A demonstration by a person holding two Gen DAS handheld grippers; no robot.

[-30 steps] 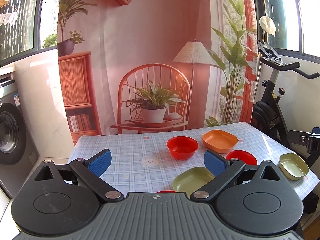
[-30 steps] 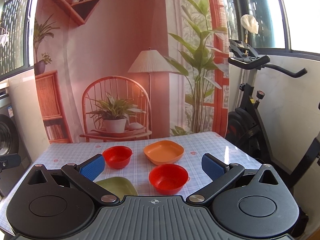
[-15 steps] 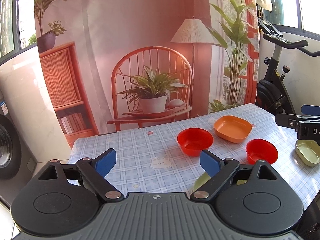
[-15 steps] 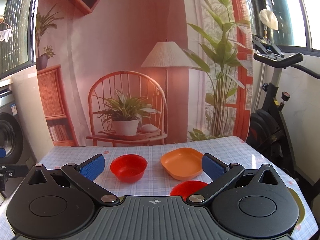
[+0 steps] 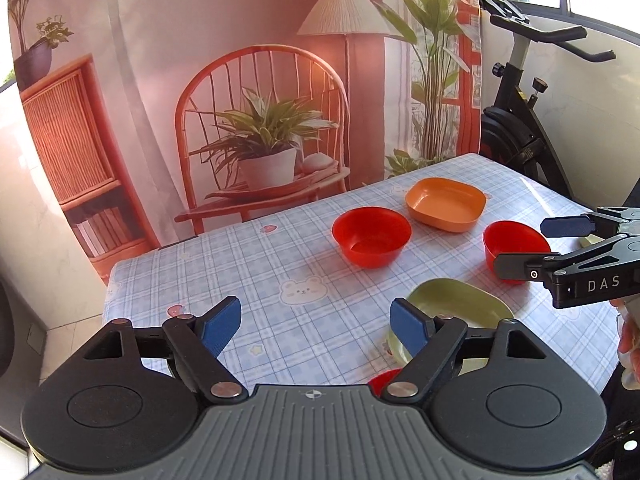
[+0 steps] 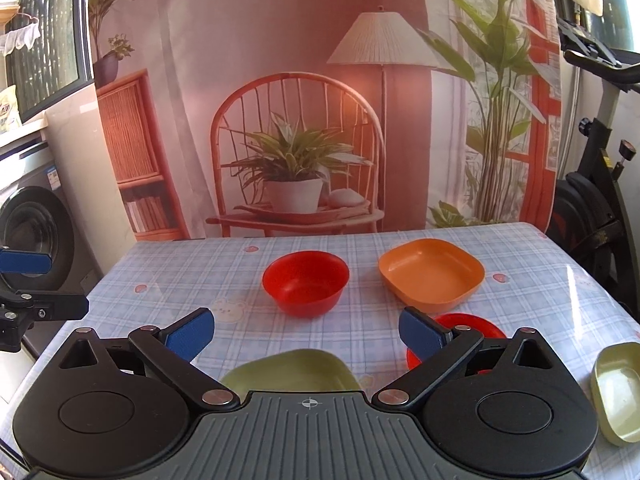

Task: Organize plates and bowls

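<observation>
Left wrist view: both grippers (left [image 5: 316, 324], right [image 6: 308, 334]) spread empty; hasty reach could skid red bowl [image 5: 371, 236] off table [image 5: 240, 264]

— Colours on the bench [image 6: 560, 280]?
— Pale blue and white check cloth, printed with small bears and pink hearts. Two red bowls [image 6: 305, 282] [image 5: 516, 245], one orange dish [image 6: 432, 270], two olive-green plates [image 5: 460, 304] [image 6: 618, 388].
— And the tools?
— Black bodies, blue pads [image 5: 221, 326] on the fingers.
</observation>
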